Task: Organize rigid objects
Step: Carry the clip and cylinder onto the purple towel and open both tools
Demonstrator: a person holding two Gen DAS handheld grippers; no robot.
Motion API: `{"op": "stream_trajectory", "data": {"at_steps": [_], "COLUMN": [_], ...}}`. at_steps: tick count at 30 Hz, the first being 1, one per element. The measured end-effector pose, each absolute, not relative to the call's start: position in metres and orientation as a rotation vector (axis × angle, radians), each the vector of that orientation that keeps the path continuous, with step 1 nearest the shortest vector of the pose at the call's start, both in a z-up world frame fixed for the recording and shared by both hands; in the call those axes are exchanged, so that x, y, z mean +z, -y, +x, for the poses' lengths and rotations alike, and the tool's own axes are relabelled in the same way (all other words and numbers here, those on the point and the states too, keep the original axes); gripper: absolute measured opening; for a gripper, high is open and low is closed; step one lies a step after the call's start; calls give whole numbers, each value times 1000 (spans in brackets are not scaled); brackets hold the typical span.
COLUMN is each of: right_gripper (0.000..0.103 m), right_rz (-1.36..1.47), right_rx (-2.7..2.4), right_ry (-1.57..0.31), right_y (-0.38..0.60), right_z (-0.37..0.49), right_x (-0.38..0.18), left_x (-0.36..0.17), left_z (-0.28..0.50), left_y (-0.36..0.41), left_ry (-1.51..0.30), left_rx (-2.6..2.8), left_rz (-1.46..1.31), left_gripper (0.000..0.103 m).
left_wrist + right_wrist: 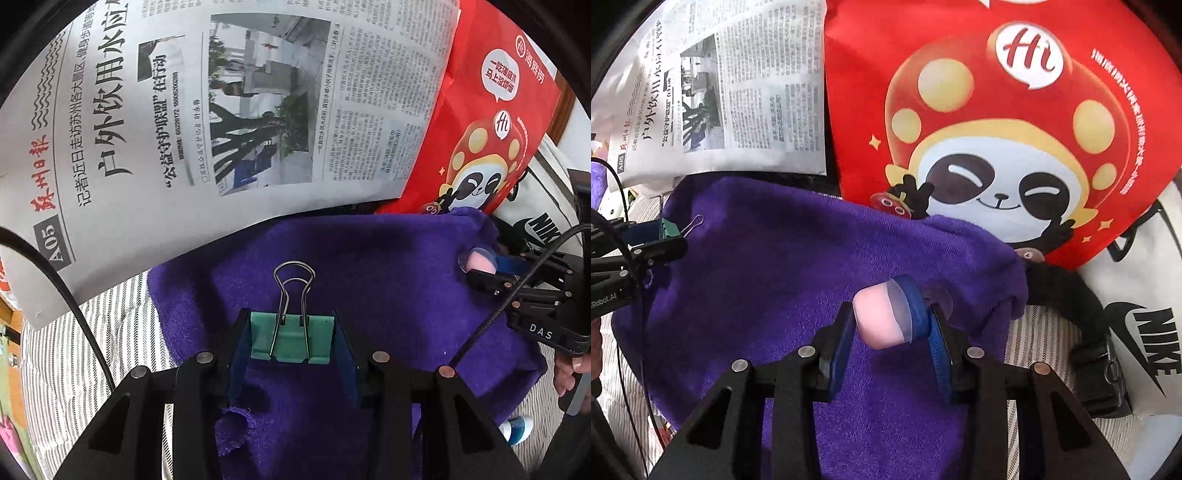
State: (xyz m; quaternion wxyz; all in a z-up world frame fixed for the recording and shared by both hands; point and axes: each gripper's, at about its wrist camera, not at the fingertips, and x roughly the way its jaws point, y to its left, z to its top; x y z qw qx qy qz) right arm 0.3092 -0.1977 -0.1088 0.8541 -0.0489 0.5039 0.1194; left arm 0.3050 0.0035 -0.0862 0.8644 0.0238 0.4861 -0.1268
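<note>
My left gripper (291, 339) is shut on a green binder clip (290, 341) with wire handles pointing away, held over a purple towel (388, 280). My right gripper (892, 325) is shut on a small pink jar with a clear lid (882, 317), held sideways over the same towel (775, 277). The right gripper also shows in the left wrist view (487, 273) at the right, holding the pink jar (480, 260). The left gripper with the clip (670, 229) shows at the left of the right wrist view.
A newspaper (184, 110) lies beyond the towel at the left. A red bag with a panda print (997, 129) lies beyond it at the right. A white Nike bag (1145, 325) and a black strap (1071, 295) lie at the right. Striped cloth (74, 350) lies underneath.
</note>
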Motion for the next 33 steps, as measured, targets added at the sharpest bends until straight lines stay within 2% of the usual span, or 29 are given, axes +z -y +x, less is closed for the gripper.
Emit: {"op": "stream_trajectory", "data": {"at_steps": [12, 27, 30, 33], "right_gripper": [39, 40, 42, 50], "right_rz": [-72, -89, -92, -106], "right_rx": [209, 241, 257, 262], "right_ry": [-1038, -1050, -1092, -1093], "right_y": [200, 201, 196, 192], "right_z": [317, 312, 311, 309], "right_x": [-123, -130, -139, -140], "left_x": [-113, -133, -136, -135], "left_z": [318, 317, 316, 317], "left_y": [-12, 28, 35, 38], "left_ry": [-1043, -1050, -1053, -1059], "left_rx": [-217, -191, -188, -189], "left_rz": [17, 110, 122, 142], "left_gripper": [40, 41, 41, 43]}}
